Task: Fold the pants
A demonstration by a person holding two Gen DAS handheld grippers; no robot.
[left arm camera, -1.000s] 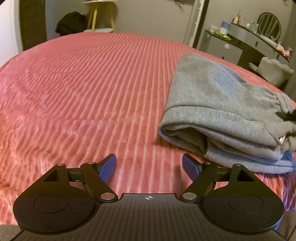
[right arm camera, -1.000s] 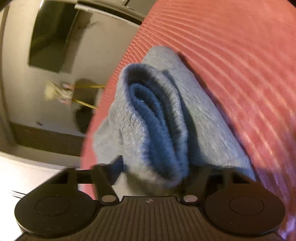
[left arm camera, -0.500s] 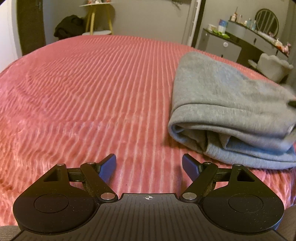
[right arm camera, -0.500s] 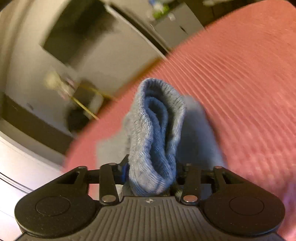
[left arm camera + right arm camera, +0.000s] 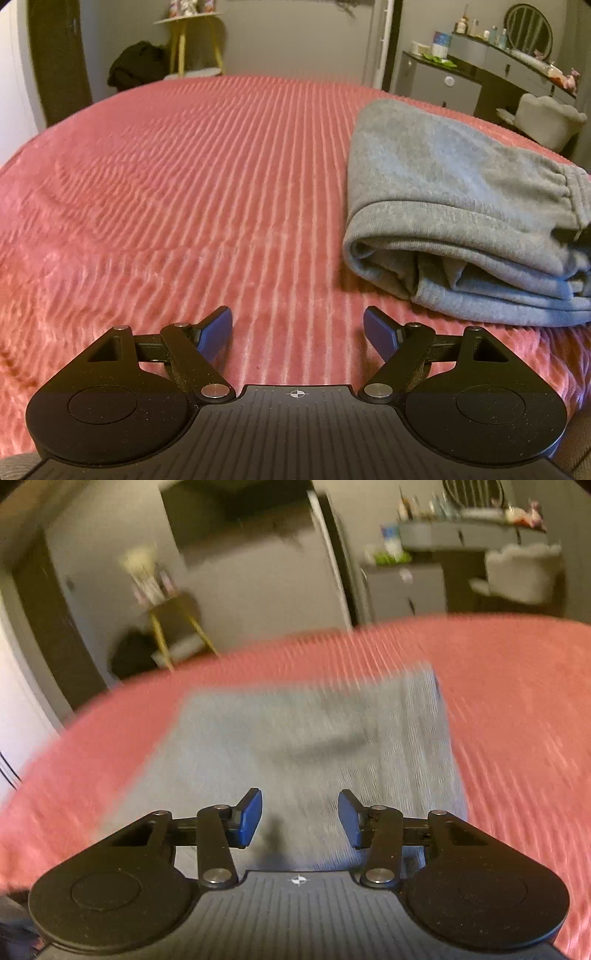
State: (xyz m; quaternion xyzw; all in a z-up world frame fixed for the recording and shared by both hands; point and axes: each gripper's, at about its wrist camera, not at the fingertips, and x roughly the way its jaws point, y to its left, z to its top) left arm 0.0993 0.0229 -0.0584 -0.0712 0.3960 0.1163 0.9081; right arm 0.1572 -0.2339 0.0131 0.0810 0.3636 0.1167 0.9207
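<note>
The grey pants (image 5: 454,206) lie folded in a thick stack on the pink ribbed bedspread (image 5: 184,184), at the right of the left wrist view. My left gripper (image 5: 297,332) is open and empty, low over the bedspread, to the left of the stack's near edge. In the blurred right wrist view the pants (image 5: 314,746) lie flat ahead, and my right gripper (image 5: 300,818) is open and empty just above their near edge.
A yellow-legged stool (image 5: 192,40) and a dark heap (image 5: 135,68) stand beyond the bed's far edge. A grey dresser (image 5: 439,79), a vanity with bottles and mirror (image 5: 524,33) and a white chair (image 5: 546,122) stand at the right.
My right gripper has let go of the folded pants edge, opened and pulled back; the pants now lie flat. My left gripper stays open, shifted slightly.
</note>
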